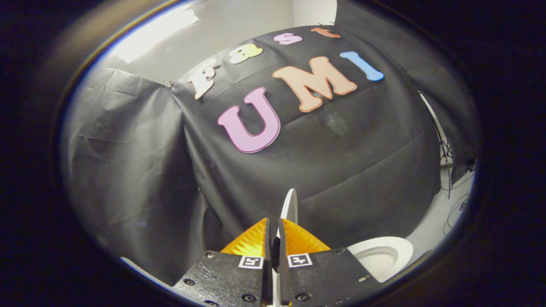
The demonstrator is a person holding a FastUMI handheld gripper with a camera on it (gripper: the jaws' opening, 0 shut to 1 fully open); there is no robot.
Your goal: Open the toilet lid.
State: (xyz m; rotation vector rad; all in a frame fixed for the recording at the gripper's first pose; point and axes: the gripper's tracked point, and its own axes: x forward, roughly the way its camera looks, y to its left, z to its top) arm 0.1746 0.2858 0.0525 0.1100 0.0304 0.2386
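The gripper (274, 238), low at the centre of the frame, has its jaws clenched on the thin white plastic toilet lid (290, 207), which stands edge-on between them and rises just past their tips. The lid looks raised close to upright, so the opening appears nearly complete. Down at the lower right, beside the gripper body, the white ceramic toilet bowl (381, 256) lies uncovered, its oval rim in plain sight. Behind everything hangs the creased black cloth wall (140, 170) of the booth, with a strip of pale floor (439, 217) and loose cables (448, 157) at the right edge.

The risk from here: the hold is on a narrow edge, and a slippery one by the look of it. If the jaws let go before the lid passes its balance point, it could drop back and slam onto the bowl; a twist of the wrist could pry the lid sideways against its hinge.
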